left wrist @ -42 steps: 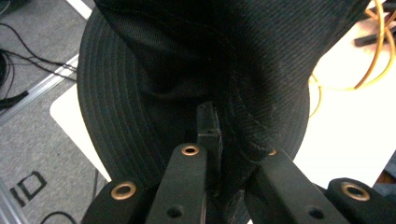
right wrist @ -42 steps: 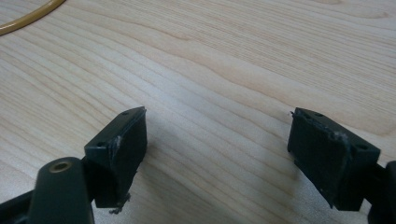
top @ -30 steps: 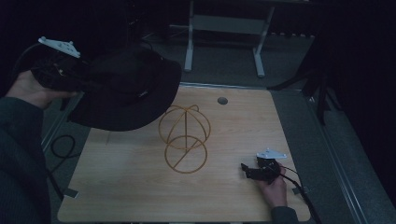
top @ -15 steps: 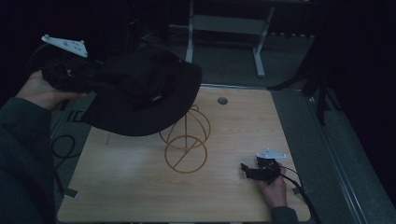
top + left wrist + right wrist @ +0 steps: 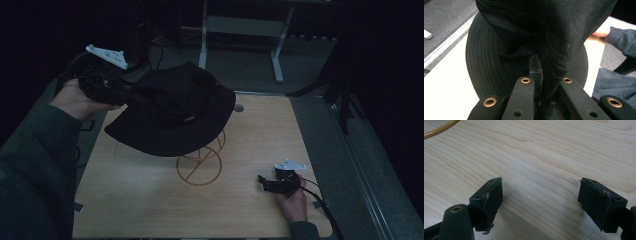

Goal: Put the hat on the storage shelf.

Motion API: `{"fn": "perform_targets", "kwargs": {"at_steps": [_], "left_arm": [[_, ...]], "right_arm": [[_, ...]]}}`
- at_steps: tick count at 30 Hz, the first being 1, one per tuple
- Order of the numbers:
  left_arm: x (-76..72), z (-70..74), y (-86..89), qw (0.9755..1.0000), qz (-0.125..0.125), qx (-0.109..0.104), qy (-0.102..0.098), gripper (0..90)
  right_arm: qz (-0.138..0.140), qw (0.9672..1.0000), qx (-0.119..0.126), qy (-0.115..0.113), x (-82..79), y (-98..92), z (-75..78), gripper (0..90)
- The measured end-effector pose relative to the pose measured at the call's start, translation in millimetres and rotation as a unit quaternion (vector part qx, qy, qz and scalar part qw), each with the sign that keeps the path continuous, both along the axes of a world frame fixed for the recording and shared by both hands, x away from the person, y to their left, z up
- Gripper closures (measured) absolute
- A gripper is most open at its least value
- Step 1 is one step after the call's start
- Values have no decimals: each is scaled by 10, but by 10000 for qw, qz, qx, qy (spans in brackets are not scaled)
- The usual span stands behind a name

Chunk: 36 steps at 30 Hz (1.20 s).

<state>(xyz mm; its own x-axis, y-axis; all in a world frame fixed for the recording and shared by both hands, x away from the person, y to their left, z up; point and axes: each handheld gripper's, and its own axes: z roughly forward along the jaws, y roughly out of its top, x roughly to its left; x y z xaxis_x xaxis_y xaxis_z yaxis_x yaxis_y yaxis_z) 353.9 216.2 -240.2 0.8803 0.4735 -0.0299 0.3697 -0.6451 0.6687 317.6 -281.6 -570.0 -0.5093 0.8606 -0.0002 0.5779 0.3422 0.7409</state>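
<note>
Hat (image 5: 172, 117) hangs clamped in my left jaws above the wire stand (image 5: 200, 160); my right jaws rest spread, empty, near the desk's (image 5: 150, 200) right front corner.

I see the hat (image 5: 172, 117) as matt black woven cloth, its brim (image 5: 482, 65) ribbed with rows of stitching. The table (image 5: 554, 152) is pale wood-grain with a smooth, faintly satin finish. The wire stand (image 5: 200, 167) looks like thin yellowish metal, though it's dim. The right gripper's pads (image 5: 491, 195) are dull black with scuffed edges.

Black jaws, brass rivets, dark sleeves (image 5: 30, 165)
</note>
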Motion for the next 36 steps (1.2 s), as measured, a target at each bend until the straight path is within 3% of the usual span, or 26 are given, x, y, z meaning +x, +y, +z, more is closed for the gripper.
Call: {"fn": "perform_targets", "kwargs": {"at_steps": [8, 17, 19, 21, 25, 29, 32, 36], "left_arm": [[100, -243, -229, 9996, -93, 20, 263, 878], [208, -560, -461, 9986, 120, 405, 322, 813], [217, -601, -505, 9985, 60, 457, 302, 790], [219, -619, -535, 9987, -20, 433, 282, 768], [229, -654, -577, 9986, -17, 430, 308, 640], [230, -656, -566, 9990, -44, 271, 351, 554], [207, -641, -543, 9992, -118, 93, 362, 558], [163, -653, -534, 9985, -325, 181, 411, 589]], "right_arm": [[4, 10000, -5, -2, 0, -1, 0, 197], [0, 10000, 3, 1, 0, 1, 0, 197], [-2, 10000, 4, 3, 0, 1, 0, 197], [-2, 10000, 4, 3, 0, 1, 0, 197], [0, 10000, -1, 3, 0, 0, 0, 197], [0, 10000, 0, 4, 0, 0, 0, 197], [0, 10000, 0, 4, 0, 0, 0, 197], [-5, 10000, 5, 7, -1, 1, 0, 197]]}}
